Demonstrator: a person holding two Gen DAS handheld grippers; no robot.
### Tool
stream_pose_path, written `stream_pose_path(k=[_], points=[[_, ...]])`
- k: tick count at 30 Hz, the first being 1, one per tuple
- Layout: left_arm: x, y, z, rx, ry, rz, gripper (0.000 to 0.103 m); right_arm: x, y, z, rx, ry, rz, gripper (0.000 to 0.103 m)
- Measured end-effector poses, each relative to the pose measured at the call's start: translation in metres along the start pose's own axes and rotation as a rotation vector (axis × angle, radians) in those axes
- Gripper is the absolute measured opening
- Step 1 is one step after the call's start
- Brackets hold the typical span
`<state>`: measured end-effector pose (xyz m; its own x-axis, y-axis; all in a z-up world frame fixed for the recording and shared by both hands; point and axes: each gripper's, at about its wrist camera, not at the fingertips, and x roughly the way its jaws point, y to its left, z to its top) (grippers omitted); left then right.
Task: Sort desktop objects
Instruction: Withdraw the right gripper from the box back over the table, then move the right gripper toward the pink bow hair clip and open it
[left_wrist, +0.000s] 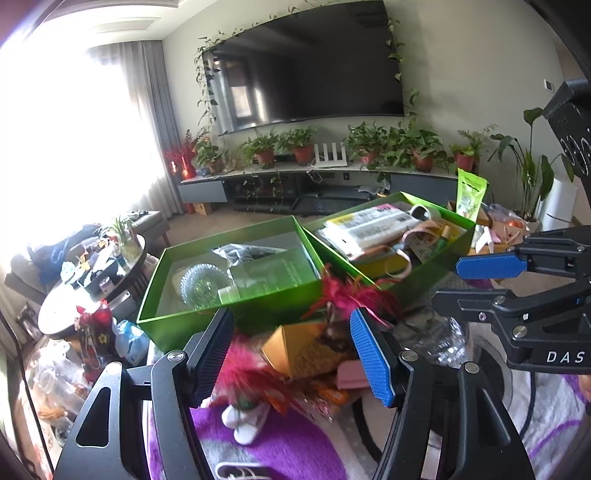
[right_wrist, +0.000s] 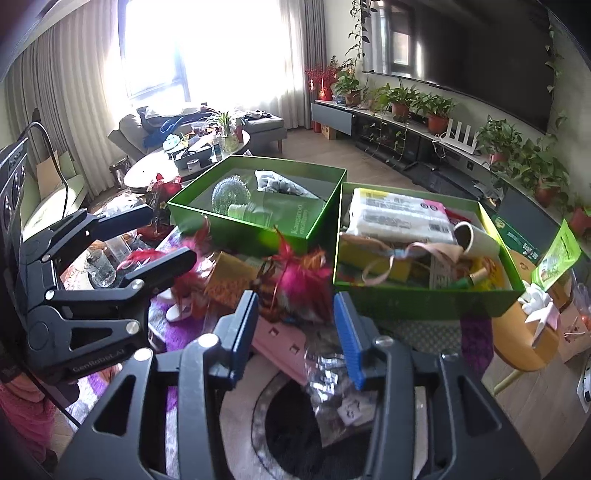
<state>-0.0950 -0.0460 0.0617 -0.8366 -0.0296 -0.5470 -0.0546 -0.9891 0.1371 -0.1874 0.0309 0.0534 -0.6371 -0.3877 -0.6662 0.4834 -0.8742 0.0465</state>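
Observation:
Two green boxes stand side by side on a cluttered table. The left box (left_wrist: 184, 317) (right_wrist: 229, 229) holds a spiky ball, a grey bag and a green booklet. The right box (left_wrist: 447, 262) (right_wrist: 406, 299) is full of a white pack, ribbons and a tube. In front of them lie a pink feather toy (left_wrist: 347, 291) (right_wrist: 295, 277), a gold box (left_wrist: 295, 347) (right_wrist: 229, 277), a flat pink piece (right_wrist: 280, 343) and a crinkled clear wrapper (right_wrist: 332, 373). My left gripper (left_wrist: 291, 354) (right_wrist: 166, 236) hovers open over the gold box. My right gripper (right_wrist: 295, 332) (left_wrist: 476, 282) is open above the pink piece, gripping nothing.
A purple patterned cloth (left_wrist: 288, 443) covers the table. A drinking glass (right_wrist: 99, 266) stands at the table's left. A green pouch (left_wrist: 469, 195) (right_wrist: 554, 258) stands upright right of the full box. A crowded oval coffee table (right_wrist: 147, 170) and a plant-lined TV stand (left_wrist: 332, 173) lie beyond.

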Motion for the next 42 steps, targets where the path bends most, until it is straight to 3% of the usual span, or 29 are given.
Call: stream_pose_path(k=[11, 42], points=[[-0.022, -0.014, -0.018, -0.004, 0.017, -0.026, 0.066, -0.022, 0.002, -0.024, 0.024, -0.004, 0.007, 0.043], [-0.054, -0.008, -0.083, -0.047, 0.065, 0.006, 0.066, -0.042, 0.038, -0.079, 0.009, 0.016, -0.009, 0.043]])
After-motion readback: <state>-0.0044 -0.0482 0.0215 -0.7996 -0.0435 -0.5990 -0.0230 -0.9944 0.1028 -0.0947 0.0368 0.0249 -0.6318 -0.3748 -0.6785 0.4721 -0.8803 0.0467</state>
